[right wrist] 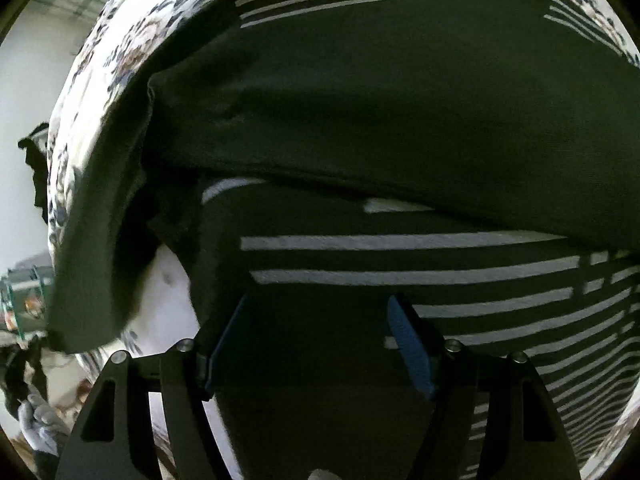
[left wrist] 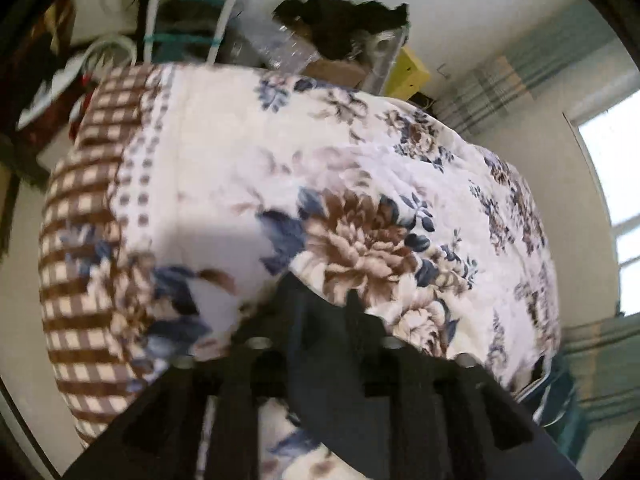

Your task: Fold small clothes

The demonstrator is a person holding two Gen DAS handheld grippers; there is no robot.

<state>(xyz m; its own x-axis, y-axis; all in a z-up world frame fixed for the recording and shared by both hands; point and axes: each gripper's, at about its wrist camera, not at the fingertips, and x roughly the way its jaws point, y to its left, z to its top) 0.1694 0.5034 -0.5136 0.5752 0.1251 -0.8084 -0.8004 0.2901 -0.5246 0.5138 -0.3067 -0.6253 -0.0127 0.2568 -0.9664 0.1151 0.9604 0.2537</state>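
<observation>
Bed under a floral blanket (left wrist: 224,152): fills most of the left wrist view, with a brown checked border (left wrist: 80,208) along one edge. Seen again in the right wrist view only as a pale rim around dark cloth.

Dark garment with white stripes (right wrist: 360,100): lies on the bed and covers nearly all of the right wrist view. Plain dark flap folded over across the middle, stripes showing above and below the fold, one loose end drooping over the bed's edge on the left.

Window (left wrist: 612,200): bright, beyond the far side of the bed, with a striped curtain beside.

White rack with teal bindings (left wrist: 188,12): stands past the head of the bed, crowded with clutter, blurred.

Black heap of cloth (left wrist: 344,24): sits behind the bed, beside the rack, on top of boxes.

Yellow box (left wrist: 412,72): just beside the heap, at the bed's far edge.

Right tongs (right wrist: 316,320): spread wide, blue pads apart, pointing down at the striped part of the garment on the bed; cloth lies between the fingers, not pinched.

Left tongs (left wrist: 328,316): above bare blanket, away from the garment; fingers close together, dark and blurred, so cannot tell whether pressed together or slightly apart.
</observation>
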